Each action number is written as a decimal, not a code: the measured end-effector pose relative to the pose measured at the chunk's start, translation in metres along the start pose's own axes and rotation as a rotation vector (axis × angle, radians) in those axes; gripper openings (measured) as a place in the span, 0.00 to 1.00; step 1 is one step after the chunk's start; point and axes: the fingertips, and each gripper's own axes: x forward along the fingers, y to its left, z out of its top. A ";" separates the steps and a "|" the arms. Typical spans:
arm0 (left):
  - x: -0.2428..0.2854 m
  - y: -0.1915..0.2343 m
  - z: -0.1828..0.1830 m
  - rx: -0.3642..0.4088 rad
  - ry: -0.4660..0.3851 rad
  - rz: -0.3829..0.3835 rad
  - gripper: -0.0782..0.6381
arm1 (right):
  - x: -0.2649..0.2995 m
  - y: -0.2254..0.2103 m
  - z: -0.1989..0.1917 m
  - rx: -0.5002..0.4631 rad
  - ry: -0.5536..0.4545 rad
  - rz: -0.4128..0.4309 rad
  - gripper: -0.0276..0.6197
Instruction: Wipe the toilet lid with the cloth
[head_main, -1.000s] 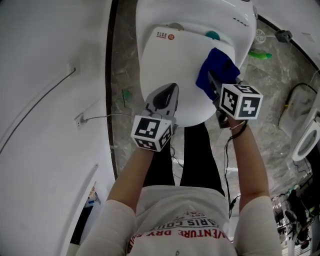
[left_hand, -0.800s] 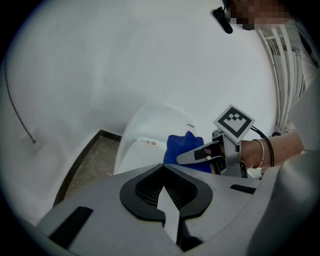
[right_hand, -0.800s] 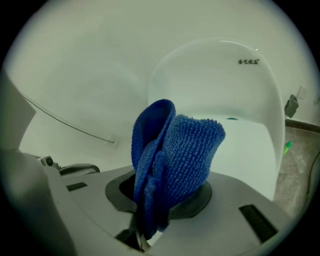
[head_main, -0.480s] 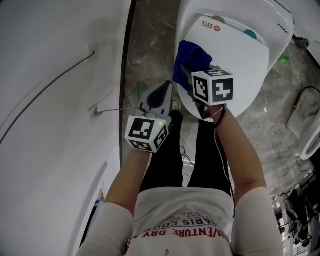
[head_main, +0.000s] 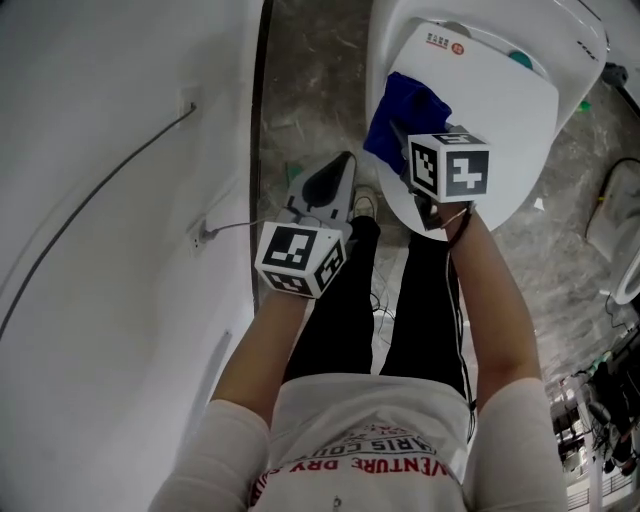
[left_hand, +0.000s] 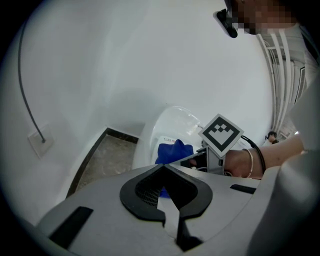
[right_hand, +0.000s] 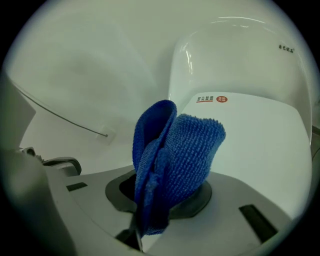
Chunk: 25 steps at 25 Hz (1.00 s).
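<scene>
Right gripper is clamped shut on a folded blue microfibre cloth; the looped pile standing up between the jaws is shown only in the right gripper view. In the head view the cloth is seen at the left edge of the white toilet lid. Left gripper is held to the left of the lid, over the marbled floor. Its jaws are seen closed and empty in the left gripper view, where the marker cube of the other gripper is also caught. A red-printed label is seen at the lid's rear.
</scene>
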 end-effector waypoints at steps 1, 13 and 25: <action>0.003 -0.002 0.001 0.004 0.000 -0.009 0.12 | -0.002 -0.002 -0.001 0.009 -0.005 -0.003 0.19; 0.019 -0.050 0.008 0.088 0.011 -0.038 0.12 | -0.051 -0.049 -0.035 0.039 -0.003 -0.042 0.19; 0.046 -0.142 -0.017 0.072 0.018 -0.036 0.12 | -0.115 -0.134 -0.083 0.097 -0.042 -0.067 0.19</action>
